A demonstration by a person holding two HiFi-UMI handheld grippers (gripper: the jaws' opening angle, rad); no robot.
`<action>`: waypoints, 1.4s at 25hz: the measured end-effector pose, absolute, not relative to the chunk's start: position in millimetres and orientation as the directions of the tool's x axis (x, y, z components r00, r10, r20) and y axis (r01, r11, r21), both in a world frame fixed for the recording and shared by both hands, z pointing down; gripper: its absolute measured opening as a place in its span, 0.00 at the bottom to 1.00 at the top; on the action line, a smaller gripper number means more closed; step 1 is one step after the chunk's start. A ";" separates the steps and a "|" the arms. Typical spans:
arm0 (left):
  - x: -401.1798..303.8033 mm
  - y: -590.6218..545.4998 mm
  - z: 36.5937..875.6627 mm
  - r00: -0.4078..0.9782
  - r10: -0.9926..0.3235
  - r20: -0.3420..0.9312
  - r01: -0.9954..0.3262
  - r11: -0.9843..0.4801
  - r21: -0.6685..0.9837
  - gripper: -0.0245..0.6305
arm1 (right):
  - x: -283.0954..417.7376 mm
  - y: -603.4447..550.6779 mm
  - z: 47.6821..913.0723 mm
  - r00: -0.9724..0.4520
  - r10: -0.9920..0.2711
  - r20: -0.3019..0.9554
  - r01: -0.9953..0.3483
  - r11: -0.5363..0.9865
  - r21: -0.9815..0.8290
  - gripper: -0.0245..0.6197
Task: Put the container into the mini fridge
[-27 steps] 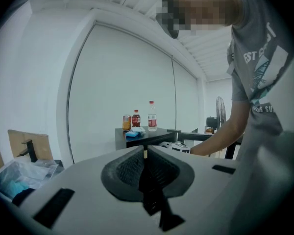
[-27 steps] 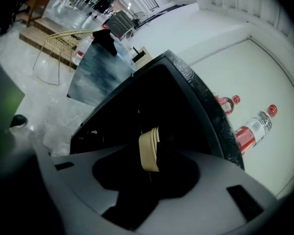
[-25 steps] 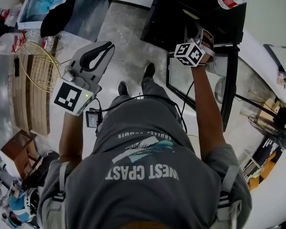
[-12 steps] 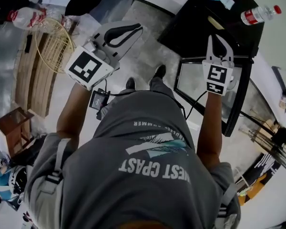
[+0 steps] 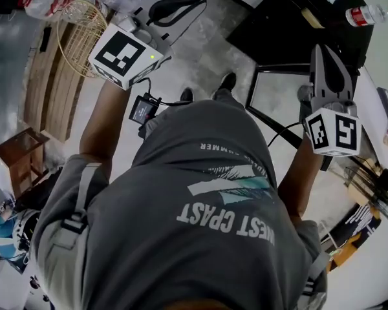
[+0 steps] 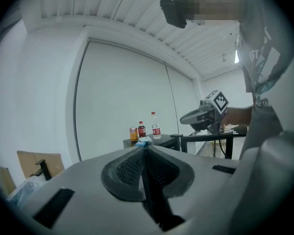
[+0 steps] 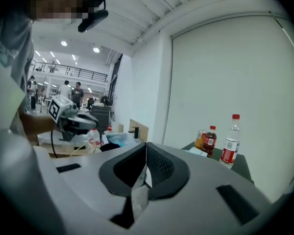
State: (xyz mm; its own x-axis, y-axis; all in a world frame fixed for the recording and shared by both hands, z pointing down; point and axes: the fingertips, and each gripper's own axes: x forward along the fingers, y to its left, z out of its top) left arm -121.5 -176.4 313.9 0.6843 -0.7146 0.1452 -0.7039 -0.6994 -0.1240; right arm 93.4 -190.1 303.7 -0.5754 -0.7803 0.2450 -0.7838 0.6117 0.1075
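Plainly, the black, boxy fridge [image 5: 291,24] stands ahead on the right. Its glass door [image 5: 281,102] hangs open toward the person, under the right gripper [image 5: 326,50], which is the nearer one. That gripper's ribbed jaws have just closed on nothing. The left gripper [image 5: 202,0] is likewise pressed together and empty. The container shows in no view.

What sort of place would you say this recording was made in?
Probably a large open workshop or lab hall: a bare concrete floor, a railed mezzanine with people near it, and a black mini fridge with drink bottles on top.
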 end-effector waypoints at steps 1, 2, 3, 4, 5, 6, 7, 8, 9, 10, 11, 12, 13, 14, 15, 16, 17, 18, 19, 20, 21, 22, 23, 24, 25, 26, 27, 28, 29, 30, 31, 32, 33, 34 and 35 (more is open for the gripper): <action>-125.2 -174.0 313.1 0.682 -0.717 0.145 -0.706 -0.697 -0.126 0.09 | 88.8 -182.8 294.0 -0.594 -0.772 0.229 -0.776 0.624 0.090 0.09; -128.6 -171.9 312.5 0.680 -0.719 0.144 -0.708 -0.695 -0.127 0.09 | 84.9 -175.9 284.5 -0.608 -0.764 0.214 -0.770 0.634 0.075 0.09; -131.5 -170.4 312.0 0.678 -0.721 0.142 -0.710 -0.693 -0.127 0.09 | 81.8 -169.5 275.3 -0.621 -0.758 0.199 -0.764 0.642 0.060 0.08; -133.5 -169.3 311.6 0.677 -0.723 0.141 -0.711 -0.691 -0.127 0.09 | 79.5 -163.8 266.6 -0.633 -0.752 0.183 -0.759 0.650 0.044 0.08; -135.0 -168.4 311.3 0.676 -0.723 0.140 -0.712 -0.690 -0.127 0.09 | 77.6 -158.8 258.4 -0.644 -0.746 0.168 -0.753 0.657 0.030 0.08; -136.2 -167.7 311.1 0.676 -0.724 0.139 -0.713 -0.690 -0.128 0.09 | 75.8 -154.4 251.2 -0.654 -0.740 0.156 -0.747 0.664 0.020 0.08; -137.1 -166.9 310.9 0.676 -0.724 0.139 -0.713 -0.690 -0.128 0.09 | 74.1 -150.4 245.0 -0.662 -0.735 0.147 -0.742 0.671 0.015 0.08; -137.8 -166.0 310.8 0.676 -0.724 0.138 -0.712 -0.690 -0.128 0.09 | 72.4 -146.5 239.9 -0.669 -0.730 0.140 -0.736 0.677 0.011 0.08; -138.1 -165.2 310.6 0.679 -0.721 0.137 -0.710 -0.692 -0.127 0.09 | 70.8 -142.5 235.4 -0.674 -0.726 0.134 -0.732 0.681 0.007 0.08; -138.0 -164.5 310.4 0.684 -0.717 0.134 -0.706 -0.697 -0.127 0.09 | 69.5 -138.7 231.5 -0.677 -0.724 0.128 -0.730 0.683 0.002 0.08; -137.9 -163.8 310.2 0.689 -0.712 0.132 -0.701 -0.702 -0.127 0.09 | 68.5 -135.0 228.1 -0.678 -0.725 0.122 -0.730 0.683 0.000 0.08; -138.3 -162.8 309.8 0.694 -0.708 0.129 -0.697 -0.706 -0.125 0.09 | 67.3 -131.9 225.6 -0.678 -0.725 0.119 -0.730 0.683 0.002 0.08; -139.6 -161.5 309.0 0.697 -0.706 0.125 -0.696 -0.708 -0.122 0.09 | 65.7 -129.4 224.0 -0.678 -0.726 0.119 -0.730 0.683 0.009 0.08; -141.4 -159.9 308.2 0.697 -0.707 0.122 -0.696 -0.708 -0.119 0.09 | 63.8 -126.9 223.1 -0.677 -0.725 0.122 -0.729 0.684 0.022 0.08; -143.3 -157.9 307.7 0.696 -0.708 0.121 -0.698 -0.707 -0.116 0.09 | 61.9 -124.3 222.9 -0.677 -0.725 0.129 -0.727 0.685 0.040 0.08; -144.6 -155.8 307.7 0.695 -0.708 0.121 -0.699 -0.706 -0.113 0.09 | 60.2 -121.5 223.2 -0.674 -0.725 0.140 -0.725 0.686 0.063 0.08; -144.6 -154.0 308.3 0.696 -0.708 0.122 -0.699 -0.706 -0.110 0.09 | 59.3 -118.5 223.7 -0.672 -0.724 0.152 -0.721 0.687 0.083 0.08; -143.3 -153.0 309.1 0.698 -0.706 0.124 -0.698 -0.708 -0.107 0.09 | 59.3 -116.0 223.8 -0.671 -0.723 0.162 -0.719 0.689 0.096 0.08; -140.9 -152.6 309.9 0.700 -0.703 0.125 -0.695 -0.711 -0.104 0.09 | 60.5 -114.1 223.4 -0.671 -0.723 0.168 -0.717 0.689 0.102 0.08; -138.2 -152.5 310.6 0.704 -0.699 0.127 -0.692 -0.715 -0.102 0.09 | 62.4 -113.0 222.9 -0.669 -0.724 0.171 -0.718 0.688 0.106 0.08; -136.0 -152.2 311.1 0.706 -0.696 0.129 -0.689 -0.718 -0.100 0.09 | 64.4 -112.6 222.6 -0.665 -0.726 0.173 -0.720 0.685 0.107 0.08; -134.6 -151.5 311.4 0.709 -0.693 0.131 -0.686 -0.721 -0.097 0.09 | 65.7 -112.5 222.8 -0.662 -0.729 0.174 -0.724 0.682 0.105 0.08; -134.2 -150.6 311.8 0.712 -0.690 0.132 -0.684 -0.724 -0.093 0.09 | 66.0 -112.8 223.6 -0.659 -0.731 0.177 -0.727 0.679 0.101 0.08; -134.2 -149.9 312.6 0.715 -0.686 0.134 -0.681 -0.727 -0.089 0.09 | 65.4 -113.7 225.1 -0.657 -0.732 0.181 -0.729 0.678 0.098 0.08; -134.3 -149.8 313.6 0.718 -0.683 0.135 -0.678 -0.730 -0.085 0.09 | 64.0 -115.1 226.8 -0.655 -0.732 0.185 -0.730 0.677 0.096 0.08; -134.0 -150.4 314.8 0.721 -0.679 0.137 -0.675 -0.733 -0.082 0.09 | 62.3 -116.7 228.4 -0.655 -0.732 0.188 -0.729 0.678 0.094 0.08; -133.2 -151.5 315.6 0.725 -0.675 0.138 -0.671 -0.737 -0.080 0.09 | 61.1 -118.5 229.6 -0.656 -0.730 0.191 -0.729 0.678 0.092 0.08; -131.6 -152.8 315.9 0.728 -0.672 0.139 -0.668 -0.740 -0.078 0.09 | 60.6 -120.3 230.1 -0.656 -0.729 0.193 -0.728 0.679 0.091 0.08; -129.3 -154.5 315.5 0.730 -0.669 0.139 -0.665 -0.742 -0.078 0.09 | 61.3 -122.5 230.0 -0.657 -0.729 0.193 -0.728 0.680 0.090 0.08; -126.5 -156.3 314.7 0.733 -0.667 0.138 -0.663 -0.745 -0.077 0.09 | 63.0 -124.9 229.7 -0.656 -0.729 0.193 -0.729 0.679 0.090 0.08; -123.6 -158.3 313.9 0.734 -0.665 0.137 -0.661 -0.746 -0.077 0.09 | 65.2 -127.5 229.3 -0.656 -0.730 0.193 -0.729 0.678 0.089 0.08; -121.6 -160.0 313.2 0.736 -0.663 0.137 -0.660 -0.748 -0.076 0.09 | 66.8 -129.7 229.1 -0.655 -0.730 0.194 -0.730 0.678 0.089 0.08; -121.5 -161.2 312.9 0.736 -0.662 0.137 -0.659 -0.748 -0.076 0.09 | 66.7 -131.3 229.2 -0.655 -0.731 0.194 -0.730 0.678 0.088 0.08; -123.8 -161.5 313.1 0.736 -0.663 0.138 -0.659 -0.748 -0.076 0.09 | 64.4 -132.2 229.7 -0.654 -0.730 0.195 -0.730 0.678 0.089 0.08; -127.9 -161.2 313.8 0.735 -0.664 0.139 -0.660 -0.747 -0.076 0.09 | 60.5 -132.4 230.8 -0.654 -0.730 0.197 -0.730 0.678 0.089 0.08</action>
